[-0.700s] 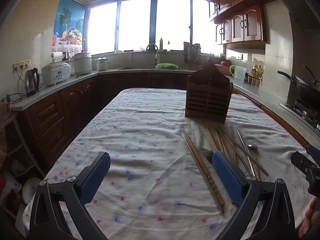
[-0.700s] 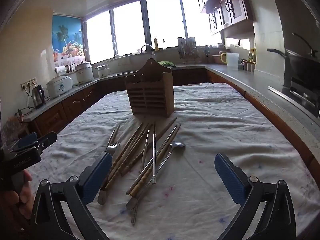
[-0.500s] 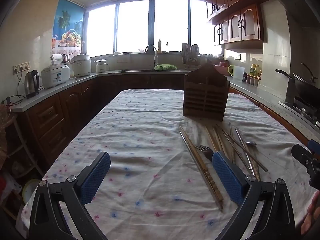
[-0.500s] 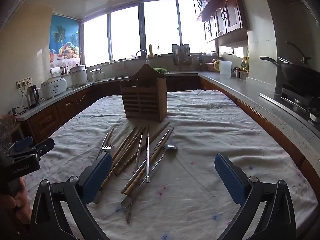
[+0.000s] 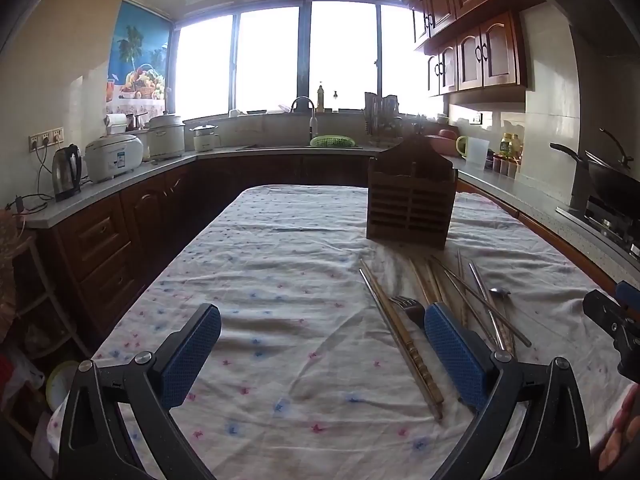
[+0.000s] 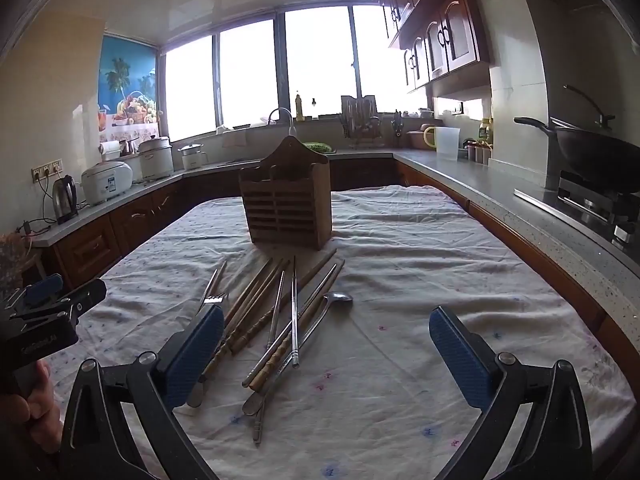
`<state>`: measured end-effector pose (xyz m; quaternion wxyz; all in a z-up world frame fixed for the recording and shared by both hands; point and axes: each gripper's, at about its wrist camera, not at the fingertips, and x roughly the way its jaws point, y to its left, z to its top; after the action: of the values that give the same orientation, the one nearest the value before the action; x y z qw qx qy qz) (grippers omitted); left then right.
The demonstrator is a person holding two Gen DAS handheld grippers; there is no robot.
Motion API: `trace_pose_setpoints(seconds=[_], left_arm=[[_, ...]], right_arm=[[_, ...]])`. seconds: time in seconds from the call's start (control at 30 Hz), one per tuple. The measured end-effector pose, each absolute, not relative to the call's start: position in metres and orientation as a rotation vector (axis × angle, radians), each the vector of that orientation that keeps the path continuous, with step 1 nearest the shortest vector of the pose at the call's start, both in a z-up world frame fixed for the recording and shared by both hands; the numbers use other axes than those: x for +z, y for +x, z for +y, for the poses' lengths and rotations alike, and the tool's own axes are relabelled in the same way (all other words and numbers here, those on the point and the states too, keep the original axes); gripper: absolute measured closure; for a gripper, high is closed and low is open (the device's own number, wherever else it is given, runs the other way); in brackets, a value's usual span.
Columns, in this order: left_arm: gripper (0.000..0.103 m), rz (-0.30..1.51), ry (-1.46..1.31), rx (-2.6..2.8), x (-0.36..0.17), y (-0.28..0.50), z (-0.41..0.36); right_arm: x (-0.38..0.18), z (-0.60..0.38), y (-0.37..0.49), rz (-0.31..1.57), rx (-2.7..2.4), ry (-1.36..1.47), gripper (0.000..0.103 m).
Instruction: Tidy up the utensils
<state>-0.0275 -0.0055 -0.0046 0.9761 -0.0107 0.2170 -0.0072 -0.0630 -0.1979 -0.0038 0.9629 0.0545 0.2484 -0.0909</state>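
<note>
Slatted wooden holder point(image 6: 286, 204), shiny metal spoon point(image 6: 338, 298), seemingly bamboo chopsticks point(image 6: 256, 300), wrinkled cloth point(image 6: 400, 240).

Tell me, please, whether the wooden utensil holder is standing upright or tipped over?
Upright. The wooden utensil holder stands on its base on the tablecloth, peaked back pointing up; the chopsticks lie flat before it.

Your tablecloth point(image 6: 420, 248) is white with small pink and blue flower specks; the slatted utensil holder point(image 6: 286, 210) is dark brown wood. You've got tan ringed bamboo chopsticks point(image 6: 256, 304) mixed with silver metal chopsticks point(image 6: 295, 312), a silver spoon point(image 6: 338, 298) and fork point(image 5: 408, 307). Both your grippers' pads point(image 6: 460, 354) are blue, textured, on black frames.
</note>
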Motion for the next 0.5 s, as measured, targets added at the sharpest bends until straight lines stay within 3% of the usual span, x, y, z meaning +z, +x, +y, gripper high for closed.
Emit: trace_pose_setpoints(seconds=[0.5], left_arm=[[0.001, 0.422, -0.011, -0.010, -0.0017, -0.0290, -0.0064]], right_arm=[[-0.0019, -0.1904, -0.0698, 0.463, -0.171, 0.113, 0.000]])
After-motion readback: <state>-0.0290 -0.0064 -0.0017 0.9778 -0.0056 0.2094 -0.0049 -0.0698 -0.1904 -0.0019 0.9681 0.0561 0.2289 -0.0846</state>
